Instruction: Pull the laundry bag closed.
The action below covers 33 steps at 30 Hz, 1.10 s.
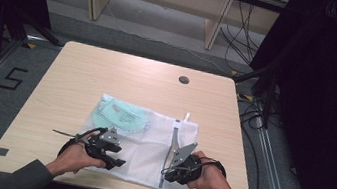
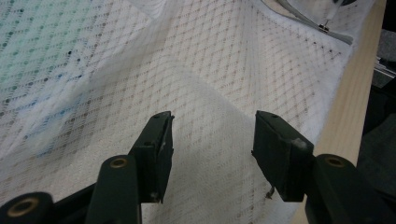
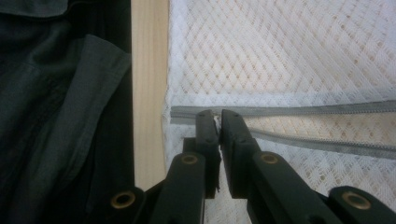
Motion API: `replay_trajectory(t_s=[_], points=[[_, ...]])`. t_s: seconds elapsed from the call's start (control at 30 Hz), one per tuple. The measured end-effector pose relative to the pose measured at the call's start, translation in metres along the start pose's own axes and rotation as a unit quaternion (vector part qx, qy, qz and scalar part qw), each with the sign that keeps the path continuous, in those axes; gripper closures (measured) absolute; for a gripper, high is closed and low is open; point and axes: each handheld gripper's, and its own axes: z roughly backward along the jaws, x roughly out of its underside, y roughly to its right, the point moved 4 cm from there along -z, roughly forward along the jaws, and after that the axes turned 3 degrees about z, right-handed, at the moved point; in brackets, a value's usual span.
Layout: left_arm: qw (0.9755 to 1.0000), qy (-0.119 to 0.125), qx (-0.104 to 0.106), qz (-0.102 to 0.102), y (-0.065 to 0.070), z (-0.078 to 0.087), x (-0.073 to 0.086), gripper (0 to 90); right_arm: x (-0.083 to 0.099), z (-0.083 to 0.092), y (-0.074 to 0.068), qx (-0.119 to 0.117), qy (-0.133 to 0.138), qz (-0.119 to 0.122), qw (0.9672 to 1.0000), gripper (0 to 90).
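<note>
On the near half of a wooden table, white mesh bag lying flat with a green packet inside, left gripper and right gripper at its near edge, left jaws wide apart over mesh, right jaws pinched on the grey zipper end beside the table edge.

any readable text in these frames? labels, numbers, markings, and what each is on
"5": black mark on the grey floor, left of the table.
Printed lines on the green packet inside the white mesh bag: too small to read in the high view, blurred in the left gripper view.
No lettering seen on either gripper, on the grey zipper or on the tabletop.
</note>
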Motion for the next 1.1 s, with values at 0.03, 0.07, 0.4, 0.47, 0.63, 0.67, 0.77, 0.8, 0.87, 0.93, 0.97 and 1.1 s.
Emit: replay_trajectory(t_s=[0.03,0.07,0.4,0.47,0.63,0.67,0.77,0.8,0.87,0.93,0.97,1.1], points=[[0.9994,-0.022,0.001,-0.025,-0.003,0.003,0.001,47.2,0.001,0.001,0.000,-0.001,-0.001,-0.004,1.0000,86.8],[0.9999,-0.007,0.004,-0.010,0.001,0.001,0.000,47.2,0.001,0.002,0.001,0.003,0.002,-0.006,1.0000,86.8],[0.9970,0.045,0.048,-0.041,0.040,-0.011,-0.017,47.0,0.002,0.014,0.007,0.022,0.017,-0.028,0.9992,86.8],[0.9953,0.052,0.056,-0.058,0.051,-0.018,-0.020,47.6,0.001,0.016,0.008,0.024,0.017,-0.029,0.9991,86.8],[0.9919,0.059,0.064,-0.092,0.067,-0.034,-0.029,52.9,-0.001,0.016,0.008,0.025,0.019,-0.030,0.9991,86.8],[0.9917,0.054,0.066,-0.096,0.069,-0.037,-0.029,52.8,-0.001,0.017,0.008,0.025,0.020,-0.031,0.9990,86.8],[0.9916,0.047,0.062,-0.103,0.074,-0.047,-0.028,52.7,-0.002,0.018,0.009,0.030,0.022,-0.036,0.9987,86.9],[0.9913,0.049,0.060,-0.106,0.076,-0.049,-0.028,52.7,-0.002,0.019,0.009,0.028,0.023,-0.038,0.9986,86.9],[0.9913,0.050,0.053,-0.109,0.077,-0.052,-0.029,52.7,-0.003,0.019,0.010,0.029,0.025,-0.035,0.9987,86.9],[0.9898,0.059,0.049,-0.120,0.078,-0.055,-0.030,53.7,-0.003,0.019,0.009,0.028,0.026,-0.035,0.9987,86.9],[0.9889,0.065,0.048,-0.125,0.080,-0.056,-0.031,55.1,-0.003,0.020,0.010,0.024,0.025,-0.033,0.9988,86.9],[0.9877,0.068,0.044,-0.134,0.081,-0.060,-0.033,58.1,-0.004,0.020,0.010,0.024,0.028,-0.034,0.9987,86.8]])
